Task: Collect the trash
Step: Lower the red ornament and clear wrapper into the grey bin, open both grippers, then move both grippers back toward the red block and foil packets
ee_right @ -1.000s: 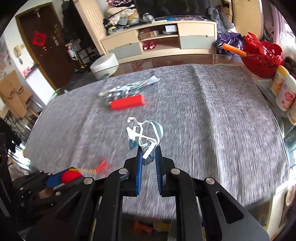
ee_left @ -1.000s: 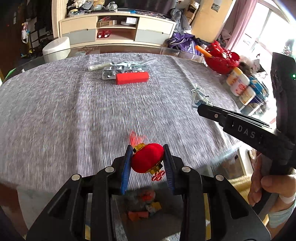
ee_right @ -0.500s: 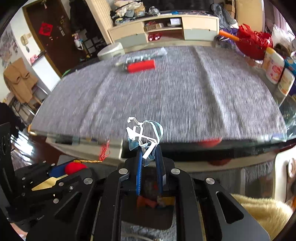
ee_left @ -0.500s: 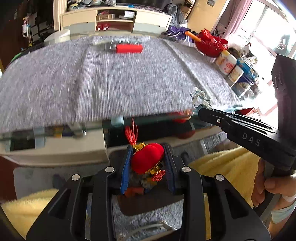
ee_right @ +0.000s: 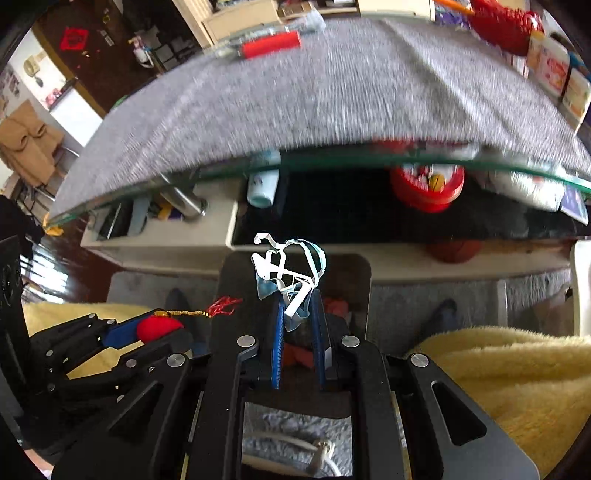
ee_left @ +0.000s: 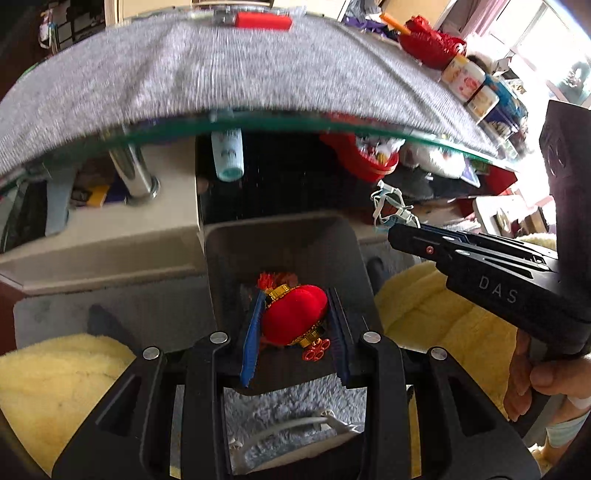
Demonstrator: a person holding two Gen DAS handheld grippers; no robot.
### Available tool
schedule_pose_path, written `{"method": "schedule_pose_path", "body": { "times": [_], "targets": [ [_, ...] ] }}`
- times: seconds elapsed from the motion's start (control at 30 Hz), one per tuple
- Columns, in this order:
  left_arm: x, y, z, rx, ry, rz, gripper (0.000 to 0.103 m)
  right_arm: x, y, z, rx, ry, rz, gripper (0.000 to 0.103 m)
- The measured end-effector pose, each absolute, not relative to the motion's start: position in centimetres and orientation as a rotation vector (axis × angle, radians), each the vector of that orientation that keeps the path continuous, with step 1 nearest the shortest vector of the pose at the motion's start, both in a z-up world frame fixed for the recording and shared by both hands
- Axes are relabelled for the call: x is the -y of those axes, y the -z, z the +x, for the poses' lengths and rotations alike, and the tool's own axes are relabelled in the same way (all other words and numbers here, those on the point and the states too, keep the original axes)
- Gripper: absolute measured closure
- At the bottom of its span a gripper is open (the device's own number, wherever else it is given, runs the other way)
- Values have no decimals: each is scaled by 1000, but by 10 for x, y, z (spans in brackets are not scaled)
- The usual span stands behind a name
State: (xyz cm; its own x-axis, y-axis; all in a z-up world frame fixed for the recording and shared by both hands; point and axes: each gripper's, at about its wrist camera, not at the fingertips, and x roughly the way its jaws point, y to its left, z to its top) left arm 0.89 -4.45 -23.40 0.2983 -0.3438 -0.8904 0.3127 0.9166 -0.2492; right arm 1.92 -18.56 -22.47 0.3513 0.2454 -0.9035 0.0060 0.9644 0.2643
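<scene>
Left gripper (ee_left: 295, 325), jaws clamped on one red velvet lantern ornament (ee_left: 295, 317), rounded, with gold caps and a red tassel; it hangs above a dark, rectangular trash bin (ee_left: 280, 243) on the floor, beside the surface. Right gripper (ee_right: 297, 317), jaws pressed nearly together on one crumpled face mask (ee_right: 286, 269), pale blue fabric with thin white straps looping above the blue pads; it too hangs over the bin (ee_right: 354, 280), where some red-orange scraps lie, blurred. Surface (ee_left: 221, 74): a glass top with a green edge, covered by a grey woven cloth; one red cylindrical object (ee_left: 264, 20) lies at its far edge, one red openwork basket (ee_left: 428, 40) at the right. Below: a cream lower shelf, grey carpet, yellow fleecy fabric (ee_left: 55, 384) on both sides.
</scene>
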Motion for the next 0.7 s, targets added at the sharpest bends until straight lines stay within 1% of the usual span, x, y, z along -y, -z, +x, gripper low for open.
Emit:
{"method": "schedule_pose_path", "body": {
  "times": [0.27,0.3,0.5,0.57,0.6,0.63,0.67,0.7],
  "targets": [
    [47,264,9,-1276,437,-36,72,181,251,20,-1298,-156,249,87],
    [47,265,10,-1281,439,-36,72,181,253,21,-1304,-153,252,86],
    [48,270,15,-1301,441,-44,72,181,255,25,-1322,-149,258,84],
    [47,271,16,-1305,435,-42,70,182,255,26,-1324,-147,262,73],
    [47,271,17,-1303,433,-41,67,182,255,27,-1323,-145,264,62],
    [47,270,17,-1301,431,-38,62,183,254,28,-1317,-141,266,58],
    [47,269,17,-1297,430,-34,58,184,253,29,-1315,-140,267,58],
    [47,268,17,-1294,431,-31,57,185,253,29,-1313,-139,270,58]
  ]
}}
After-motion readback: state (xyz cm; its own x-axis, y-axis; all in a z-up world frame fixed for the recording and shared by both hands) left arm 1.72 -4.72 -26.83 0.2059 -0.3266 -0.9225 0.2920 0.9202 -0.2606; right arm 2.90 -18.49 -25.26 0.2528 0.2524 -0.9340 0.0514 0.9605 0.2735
